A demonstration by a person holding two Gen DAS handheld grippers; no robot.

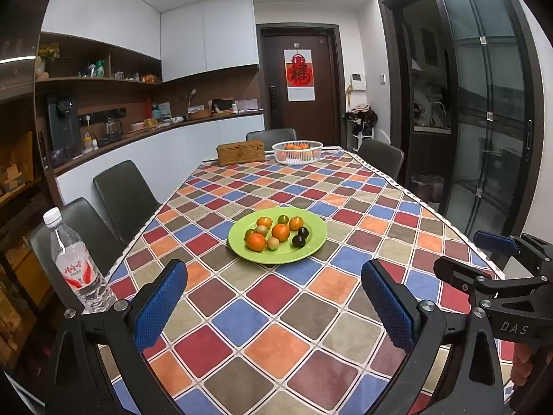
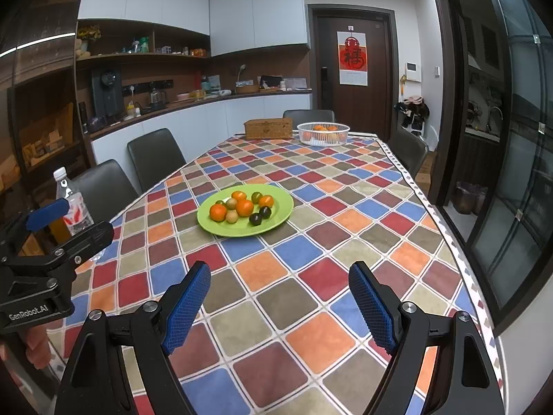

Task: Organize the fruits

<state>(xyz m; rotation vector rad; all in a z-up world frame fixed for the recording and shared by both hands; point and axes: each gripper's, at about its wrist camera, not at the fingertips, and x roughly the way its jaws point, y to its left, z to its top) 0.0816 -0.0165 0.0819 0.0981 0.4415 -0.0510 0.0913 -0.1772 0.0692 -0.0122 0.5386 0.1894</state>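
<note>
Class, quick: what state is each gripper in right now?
Left gripper: open, holding nothing.
Right gripper: open, holding nothing.

Water btl (image 1: 74,263) – wicker box (image 1: 240,152)

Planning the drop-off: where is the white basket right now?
In both views the white basket sits at the table's far end, right of the wicker box, already holding oranges.

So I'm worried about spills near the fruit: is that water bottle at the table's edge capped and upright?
Capped and upright. The water bottle stands on its base at the table's left edge with its white cap on.
</note>
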